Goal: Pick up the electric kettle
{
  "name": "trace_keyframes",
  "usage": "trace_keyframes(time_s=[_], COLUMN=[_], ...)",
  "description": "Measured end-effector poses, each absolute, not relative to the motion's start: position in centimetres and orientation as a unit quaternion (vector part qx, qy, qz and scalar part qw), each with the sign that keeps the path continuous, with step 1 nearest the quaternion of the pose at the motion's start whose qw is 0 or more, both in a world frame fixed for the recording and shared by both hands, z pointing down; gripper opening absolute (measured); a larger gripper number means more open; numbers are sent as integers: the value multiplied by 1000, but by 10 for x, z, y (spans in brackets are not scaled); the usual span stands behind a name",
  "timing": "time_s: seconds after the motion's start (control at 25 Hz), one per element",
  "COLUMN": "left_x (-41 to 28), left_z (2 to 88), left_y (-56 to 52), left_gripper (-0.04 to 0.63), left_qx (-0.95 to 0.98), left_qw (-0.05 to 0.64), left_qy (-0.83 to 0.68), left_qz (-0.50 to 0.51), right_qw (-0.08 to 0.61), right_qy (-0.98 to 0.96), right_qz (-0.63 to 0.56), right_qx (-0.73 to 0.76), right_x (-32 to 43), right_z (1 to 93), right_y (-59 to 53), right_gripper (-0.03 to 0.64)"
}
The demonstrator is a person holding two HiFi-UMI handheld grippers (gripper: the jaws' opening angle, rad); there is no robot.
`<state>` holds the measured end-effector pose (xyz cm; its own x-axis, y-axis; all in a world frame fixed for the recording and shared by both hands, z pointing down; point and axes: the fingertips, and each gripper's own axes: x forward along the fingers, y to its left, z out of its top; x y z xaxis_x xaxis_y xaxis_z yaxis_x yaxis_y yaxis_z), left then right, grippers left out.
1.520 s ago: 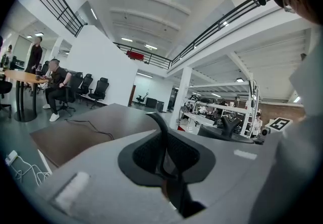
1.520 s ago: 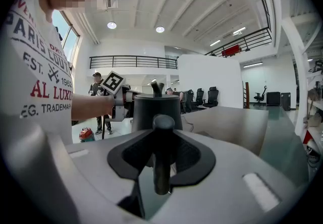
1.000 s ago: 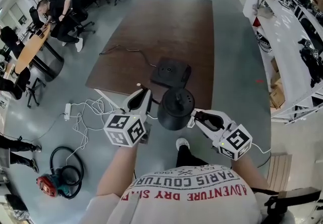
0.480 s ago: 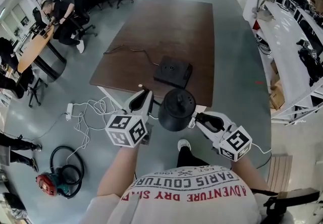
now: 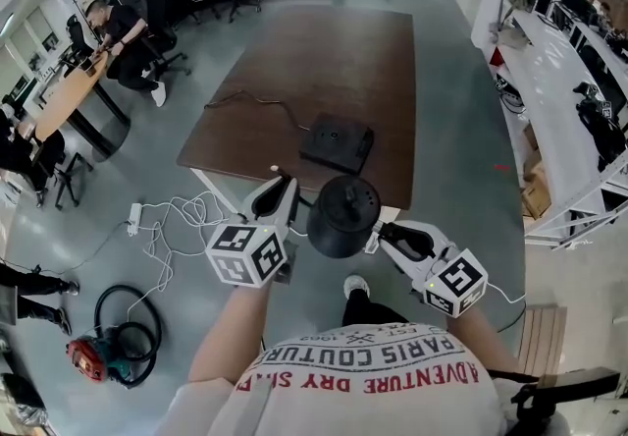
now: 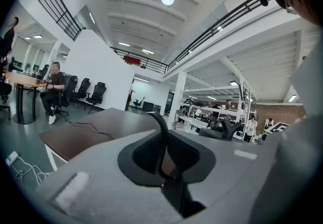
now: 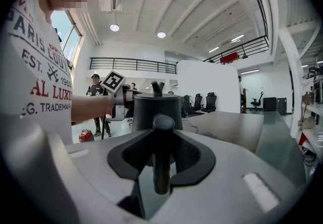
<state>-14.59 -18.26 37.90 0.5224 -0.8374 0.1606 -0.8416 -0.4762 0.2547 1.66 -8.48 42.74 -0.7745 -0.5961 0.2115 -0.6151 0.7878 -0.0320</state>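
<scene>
The brown bench (image 5: 324, 51) stretches away from me, with the square black base (image 5: 337, 141) lying close to its near edge. The electric kettle (image 5: 341, 216) hangs clear of that base, over the near edge, between my claws. My right claw (image 7: 160, 156) grips its upright handle (image 7: 163, 124). My left claw (image 6: 164, 151), nearly closed, pinches a thin curved black part (image 6: 162, 124) on the opposite side.
</scene>
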Motion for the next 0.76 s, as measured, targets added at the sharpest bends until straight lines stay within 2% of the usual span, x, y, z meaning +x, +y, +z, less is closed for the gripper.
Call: trace_keyframes(time_s=[0.76], left_x=[-143], left_z=[372], left_y=[-181], left_gripper=[38], left_qx=[863], left_qw=[150], left_qy=[-482], left_qz=[6], right_qw=[100], right_qy=[-939], right_qz=[53], right_qx=[324], right_x=[20], right_z=[424], right_y=[-82], right_gripper=[110])
